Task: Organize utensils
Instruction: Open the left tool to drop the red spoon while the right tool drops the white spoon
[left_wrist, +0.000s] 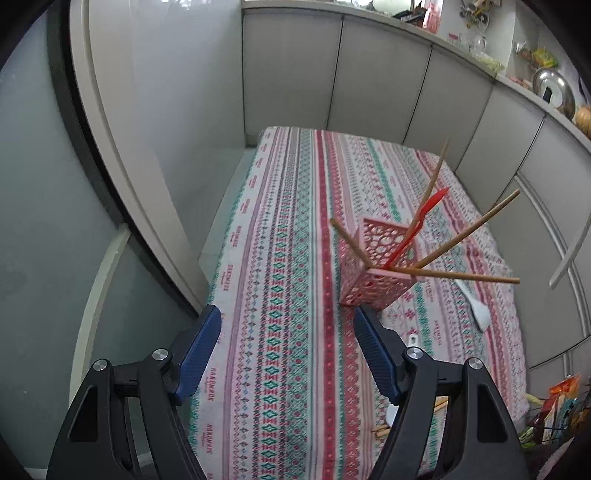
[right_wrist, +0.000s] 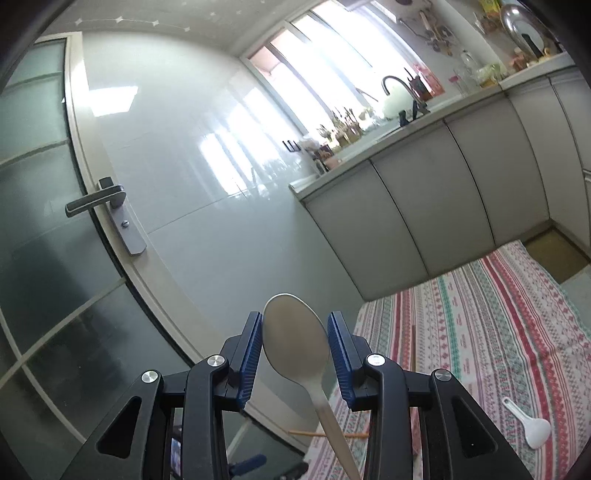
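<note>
A pink perforated utensil holder (left_wrist: 373, 266) stands on the patterned tablecloth (left_wrist: 280, 266), holding several wooden chopsticks (left_wrist: 465, 275) and a red plastic utensil (left_wrist: 421, 221). My left gripper (left_wrist: 288, 328) is open and empty, just in front and left of the holder. A white spoon (left_wrist: 476, 308) lies right of the holder. More utensils (left_wrist: 391, 413) lie behind the left gripper's right finger. My right gripper (right_wrist: 295, 332) is shut on a metal spoon (right_wrist: 295, 339), bowl up, held above the cloth's edge. Another white spoon (right_wrist: 532, 428) lies on the cloth (right_wrist: 480, 332), and a chopstick (right_wrist: 328, 435) lies below.
Grey cabinet doors (left_wrist: 369, 74) run along the far side and right of the table. A glass door with a handle (right_wrist: 96, 201) is to the left. The counter (right_wrist: 406, 125) holds a sink tap and clutter. Bags (left_wrist: 557, 410) sit at the lower right.
</note>
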